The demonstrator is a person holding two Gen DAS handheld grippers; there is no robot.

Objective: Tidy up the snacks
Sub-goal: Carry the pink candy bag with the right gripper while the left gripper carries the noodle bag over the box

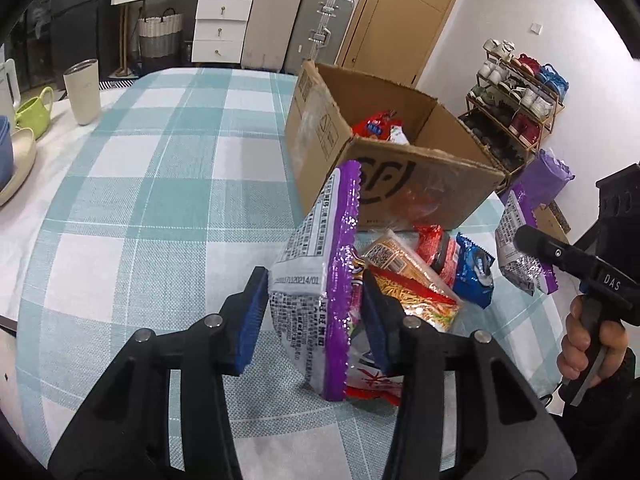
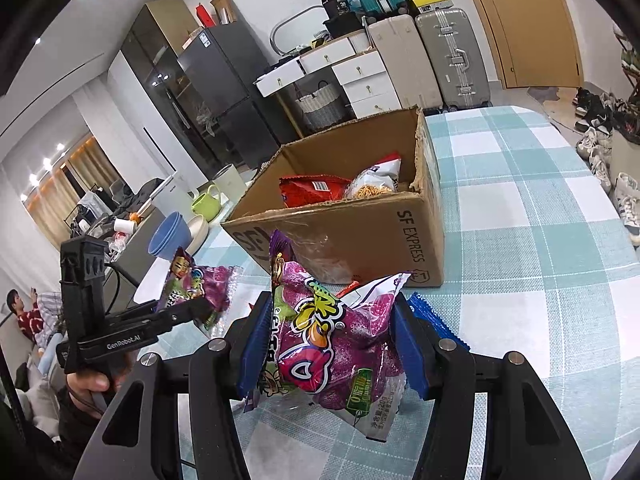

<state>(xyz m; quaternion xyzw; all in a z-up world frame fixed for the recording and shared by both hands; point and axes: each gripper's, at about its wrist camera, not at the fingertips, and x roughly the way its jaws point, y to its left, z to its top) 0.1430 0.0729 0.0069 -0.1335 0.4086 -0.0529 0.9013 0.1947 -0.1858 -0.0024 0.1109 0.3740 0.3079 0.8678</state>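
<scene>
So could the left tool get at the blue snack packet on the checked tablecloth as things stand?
Probably not yet: the left tool is shut on a purple snack packet, so it has no free grip. The blue snack packet itself lies uncovered beside the brown cardboard box.

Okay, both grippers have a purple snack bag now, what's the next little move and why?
Probably carry the left gripper with its purple bag over the open cardboard box and release. Both bags are gripped clear of the table, the box already holds snacks, and more packets wait in front of it.

purple snack bags (image 1: 316, 280) (image 2: 332, 344) | lifted | box (image 1: 400, 184) holds snacks
</scene>
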